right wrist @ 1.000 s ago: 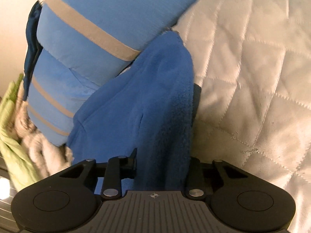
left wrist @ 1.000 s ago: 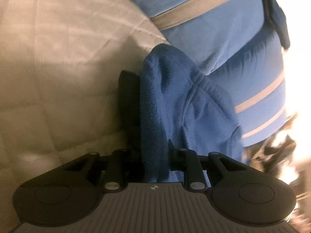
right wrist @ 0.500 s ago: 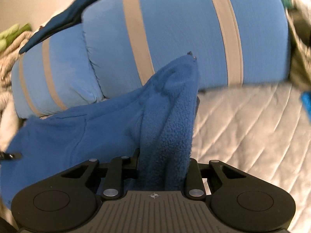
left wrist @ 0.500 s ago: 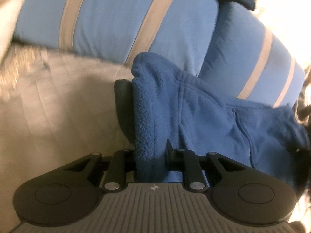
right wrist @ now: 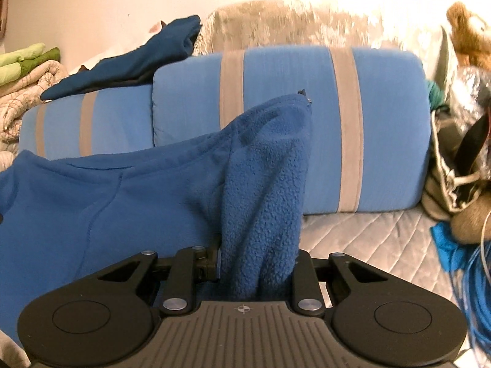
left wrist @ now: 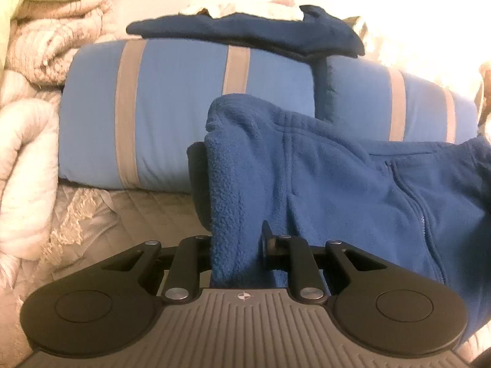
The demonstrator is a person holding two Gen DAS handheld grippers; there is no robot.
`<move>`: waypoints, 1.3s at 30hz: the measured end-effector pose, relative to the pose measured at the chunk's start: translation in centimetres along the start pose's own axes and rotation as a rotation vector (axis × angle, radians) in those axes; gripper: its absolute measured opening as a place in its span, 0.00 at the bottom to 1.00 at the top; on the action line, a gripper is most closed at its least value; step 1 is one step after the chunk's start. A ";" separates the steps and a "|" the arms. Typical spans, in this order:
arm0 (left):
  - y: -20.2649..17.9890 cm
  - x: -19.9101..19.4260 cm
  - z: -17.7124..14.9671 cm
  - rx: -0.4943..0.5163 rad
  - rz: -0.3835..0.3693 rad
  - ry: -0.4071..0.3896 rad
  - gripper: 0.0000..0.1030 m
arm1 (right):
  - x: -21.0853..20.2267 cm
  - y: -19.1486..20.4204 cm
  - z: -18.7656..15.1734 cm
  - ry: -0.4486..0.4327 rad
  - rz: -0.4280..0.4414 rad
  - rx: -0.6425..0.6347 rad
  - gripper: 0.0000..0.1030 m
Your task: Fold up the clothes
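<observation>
The blue fleece jacket [left wrist: 353, 190] hangs stretched in the air, zipper showing, before striped pillows.

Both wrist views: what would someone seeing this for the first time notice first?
The blue fleece jacket fills the middle of both views, one bunched corner clamped in the left gripper and another in the right gripper, stretched between them. Behind it lie two blue pillows with grey stripes, a dark navy garment draped across their tops.
</observation>
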State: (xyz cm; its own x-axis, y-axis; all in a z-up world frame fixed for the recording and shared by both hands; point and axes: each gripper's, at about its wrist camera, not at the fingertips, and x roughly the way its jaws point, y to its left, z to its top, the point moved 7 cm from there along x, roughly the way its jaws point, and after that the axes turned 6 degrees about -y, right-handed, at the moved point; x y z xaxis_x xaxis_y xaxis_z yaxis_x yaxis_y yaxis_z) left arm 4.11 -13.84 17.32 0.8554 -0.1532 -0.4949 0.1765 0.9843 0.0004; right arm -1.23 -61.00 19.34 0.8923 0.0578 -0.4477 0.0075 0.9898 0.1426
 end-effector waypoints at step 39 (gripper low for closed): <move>19.6 -3.0 7.4 0.171 0.751 -0.173 0.67 | 8.5 22.2 3.3 -0.112 0.143 -0.195 0.82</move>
State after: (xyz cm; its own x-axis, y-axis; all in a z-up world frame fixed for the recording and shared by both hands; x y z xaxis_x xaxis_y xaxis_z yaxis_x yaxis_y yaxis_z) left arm 8.59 5.29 25.20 0.8364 0.5219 -0.1675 -0.4177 0.8048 0.4217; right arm 8.02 -38.95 21.58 0.9223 0.1952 -0.3336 -0.2000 0.9796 0.0200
